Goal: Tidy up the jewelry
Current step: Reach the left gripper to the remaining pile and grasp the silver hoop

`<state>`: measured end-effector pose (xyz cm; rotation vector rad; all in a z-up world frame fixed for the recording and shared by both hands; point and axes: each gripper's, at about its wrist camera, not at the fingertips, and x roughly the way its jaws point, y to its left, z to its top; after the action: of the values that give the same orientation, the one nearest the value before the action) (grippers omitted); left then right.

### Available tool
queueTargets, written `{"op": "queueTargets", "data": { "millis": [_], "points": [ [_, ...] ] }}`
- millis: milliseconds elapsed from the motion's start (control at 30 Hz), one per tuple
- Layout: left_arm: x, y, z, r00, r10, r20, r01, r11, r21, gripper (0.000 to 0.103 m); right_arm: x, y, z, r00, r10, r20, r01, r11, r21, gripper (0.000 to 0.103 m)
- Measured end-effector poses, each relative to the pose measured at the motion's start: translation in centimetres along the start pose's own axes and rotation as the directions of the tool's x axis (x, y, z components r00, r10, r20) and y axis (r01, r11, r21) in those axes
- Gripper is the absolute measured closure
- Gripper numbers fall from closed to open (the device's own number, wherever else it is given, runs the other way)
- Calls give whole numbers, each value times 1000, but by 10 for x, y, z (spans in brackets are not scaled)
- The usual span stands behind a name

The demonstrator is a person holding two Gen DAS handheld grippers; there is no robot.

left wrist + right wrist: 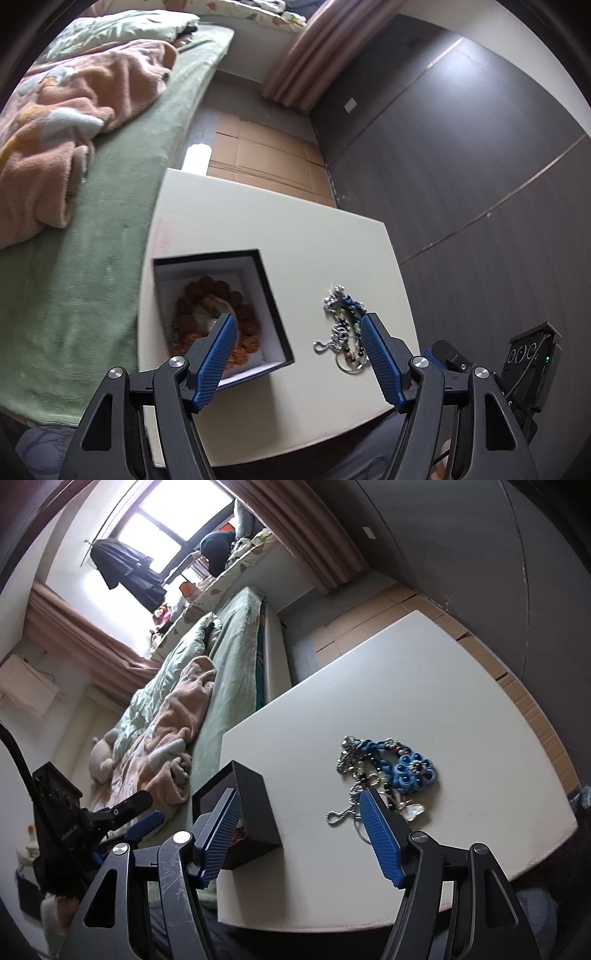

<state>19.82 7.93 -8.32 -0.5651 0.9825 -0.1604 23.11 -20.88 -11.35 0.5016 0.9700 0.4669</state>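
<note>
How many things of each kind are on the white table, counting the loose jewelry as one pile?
Black box, open, with a brown bead bracelet inside: 1
Pile of tangled jewelry (blue knotted flower piece, silver chains, beads), lying beside the box on the white table: 1
Pieces within the pile: cannot tell, too tangled
Total: 2 things on the table

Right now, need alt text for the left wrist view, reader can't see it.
The open left claw hovers empty over a white table, between an open black box holding a brown bead bracelet and a loose tangle of jewelry lying on the tabletop to the box's right. A bed with a green sheet sits left of the table.
</note>
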Motion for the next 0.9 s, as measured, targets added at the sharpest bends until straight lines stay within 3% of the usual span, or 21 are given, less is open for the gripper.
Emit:
{"op": "queueTargets", "data": {
  "millis": [167, 367, 900],
  "points": [
    [21, -25, -7, 999, -2, -35, 4, 999, 55, 32, -15, -29, 0, 999, -33, 27, 32, 998, 48, 28],
    [56, -55, -24, 993, 13, -115, 2, 991, 133, 32, -26, -60, -4, 998, -54, 42, 49, 993, 105, 28],
    [143, -92, -56, 954, 113, -277, -63, 981, 184, 32, -38, -125, -21, 996, -61, 58, 47, 977, 210, 28]
  ]
}}
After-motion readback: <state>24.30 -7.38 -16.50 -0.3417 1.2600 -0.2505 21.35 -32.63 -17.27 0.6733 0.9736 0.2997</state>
